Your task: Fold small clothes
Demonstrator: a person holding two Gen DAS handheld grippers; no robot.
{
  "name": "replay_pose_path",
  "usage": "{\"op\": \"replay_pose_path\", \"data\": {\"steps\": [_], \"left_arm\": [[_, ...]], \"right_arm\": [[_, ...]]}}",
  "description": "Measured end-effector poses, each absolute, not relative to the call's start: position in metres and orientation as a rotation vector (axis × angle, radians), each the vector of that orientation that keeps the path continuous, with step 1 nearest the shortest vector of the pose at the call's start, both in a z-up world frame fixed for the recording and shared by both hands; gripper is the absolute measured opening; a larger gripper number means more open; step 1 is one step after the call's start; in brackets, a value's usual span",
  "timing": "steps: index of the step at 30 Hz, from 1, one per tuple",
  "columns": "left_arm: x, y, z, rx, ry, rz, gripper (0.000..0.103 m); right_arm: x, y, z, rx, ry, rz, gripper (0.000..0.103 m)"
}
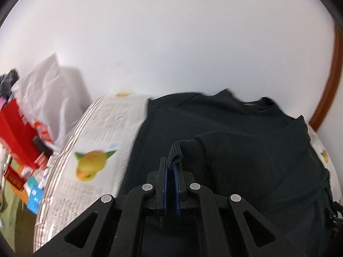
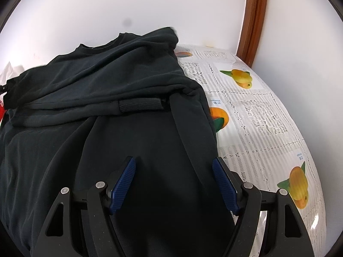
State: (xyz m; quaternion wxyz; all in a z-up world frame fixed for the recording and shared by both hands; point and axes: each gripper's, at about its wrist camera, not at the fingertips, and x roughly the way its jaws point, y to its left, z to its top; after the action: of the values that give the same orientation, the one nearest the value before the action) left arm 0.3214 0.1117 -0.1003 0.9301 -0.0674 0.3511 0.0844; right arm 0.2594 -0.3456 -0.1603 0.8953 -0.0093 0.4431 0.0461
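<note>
A dark sweatshirt lies on a table covered by a fruit-print cloth. My left gripper is shut on the ribbed cuff of one sleeve and holds it above the garment's body. In the right wrist view the sweatshirt lies partly folded, with the other sleeve's ribbed cuff laid across its middle. My right gripper is open and empty, low over the sweatshirt's lower part near its right edge.
The tablecloth runs to the right of the garment. A white wall and a brown wooden frame stand behind. At the left are a white plastic bag and red boxes.
</note>
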Motion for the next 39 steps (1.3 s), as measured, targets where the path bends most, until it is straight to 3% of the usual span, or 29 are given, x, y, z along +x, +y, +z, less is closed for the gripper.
{"op": "replay_pose_path", "data": {"steps": [9,19,28,30,32,34,39], "left_arm": [[0.323,0.13,-0.137,-0.156,0.858,0.231,0.012],[0.286,0.119,-0.128,-0.095,0.827,0.242,0.024],[0.228,0.104,-0.124,-0.092,0.852,0.17,0.024],[0.216,0.106,-0.126,-0.108,0.869,0.15,0.03],[0.199,0.107,-0.128,-0.108,0.871,0.139,0.048],[0.181,0.107,-0.129,-0.104,0.858,0.133,0.055],[0.143,0.104,-0.142,-0.102,0.884,0.113,0.056]], "right_arm": [[0.26,-0.348,-0.161,-0.019,0.923,0.096,0.073],[0.264,-0.347,-0.162,-0.04,0.93,0.098,0.073],[0.24,-0.361,-0.147,0.0,0.898,0.101,0.072],[0.227,-0.368,-0.142,-0.006,0.873,0.079,0.072],[0.214,-0.379,-0.144,-0.015,0.882,0.039,0.072],[0.203,-0.389,-0.149,0.0,0.915,0.037,0.072],[0.178,-0.407,-0.165,0.086,0.972,0.076,0.073]]}}
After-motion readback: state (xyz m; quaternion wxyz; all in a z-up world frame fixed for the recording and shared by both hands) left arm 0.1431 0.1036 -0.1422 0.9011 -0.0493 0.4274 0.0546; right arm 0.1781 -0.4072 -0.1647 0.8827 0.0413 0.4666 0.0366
